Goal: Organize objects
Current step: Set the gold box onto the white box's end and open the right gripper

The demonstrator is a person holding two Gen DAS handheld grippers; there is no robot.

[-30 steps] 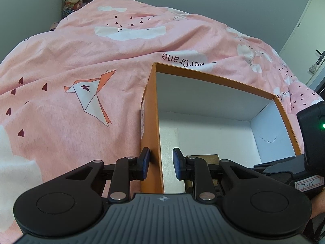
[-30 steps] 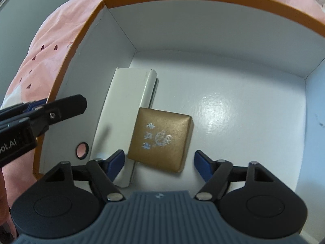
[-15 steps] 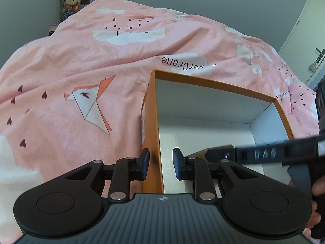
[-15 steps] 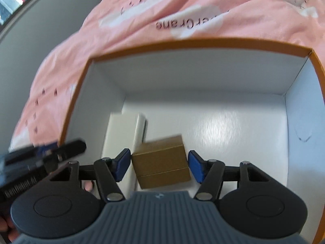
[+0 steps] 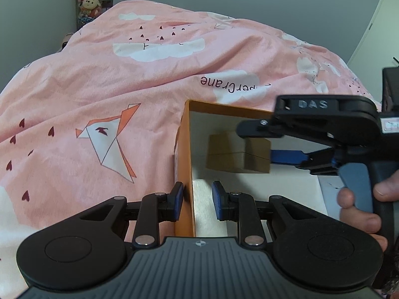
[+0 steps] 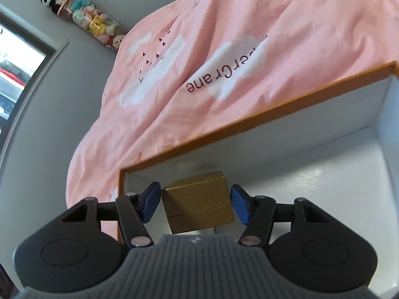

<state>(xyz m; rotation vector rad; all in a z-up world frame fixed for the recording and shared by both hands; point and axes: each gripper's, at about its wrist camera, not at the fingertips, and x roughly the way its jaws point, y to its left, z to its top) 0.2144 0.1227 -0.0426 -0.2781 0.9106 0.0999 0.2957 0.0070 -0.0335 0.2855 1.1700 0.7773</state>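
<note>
An orange box (image 5: pixel 185 149) with a white inside stands open on the pink bedding. In the right wrist view my right gripper (image 6: pixel 195 194) is shut on a small gold case (image 6: pixel 199 204), a blue pad pressed on each side. The case hangs above the floor of the orange box (image 6: pixel 249 122). From the left wrist view the gold case (image 5: pixel 232 154) and right gripper (image 5: pixel 264 147) hover inside the box. My left gripper (image 5: pixel 197 194) straddles the box's left wall with narrow jaws. Its left pad lies against the orange face, and a gap shows beside the right pad.
A pink duvet (image 5: pixel 112 87) with cloud and paper-crane prints covers the bed around the box. A tube of plush toys (image 6: pixel 87 22) leans in the far corner by a window (image 6: pixel 15 69). A person's hand (image 5: pixel 359 204) holds the right gripper's handle.
The right gripper closed on the gold case, which lay flat on the box floor, then lifted and rolled it. It now hangs clear of the floor. The left gripper stayed put.
</note>
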